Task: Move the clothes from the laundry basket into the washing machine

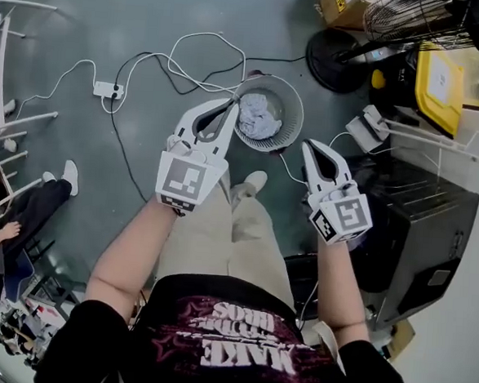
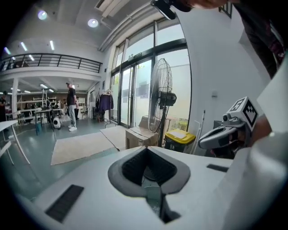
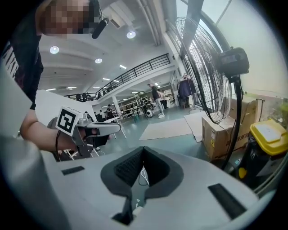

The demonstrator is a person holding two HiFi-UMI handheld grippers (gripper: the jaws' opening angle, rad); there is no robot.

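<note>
Laundry basket: round, so no long axis; mouth faces straight up at head cam. It stands on the grey floor just ahead of the person's shoe. Inside it is a pale crumpled bundle of clothes, approx centred, all within the rim.

Dark boxy appliance at the person's right, well apart from basket; can't tell if any door is open.

Left gripper: jaws closed tip to tip, nothing held. Tips overlap basket's near rim in head view; contact unclear. Right gripper: jaws shut too, empty, just beside basket. Both point fwd & somewhat down.

Head view only: basket, clothes, white cables, power strip.

Gripper views miss the basket. Left gripper view has fan, cardboard box, yellow-lidded bin, rug. Each also catches the other gripper
</note>
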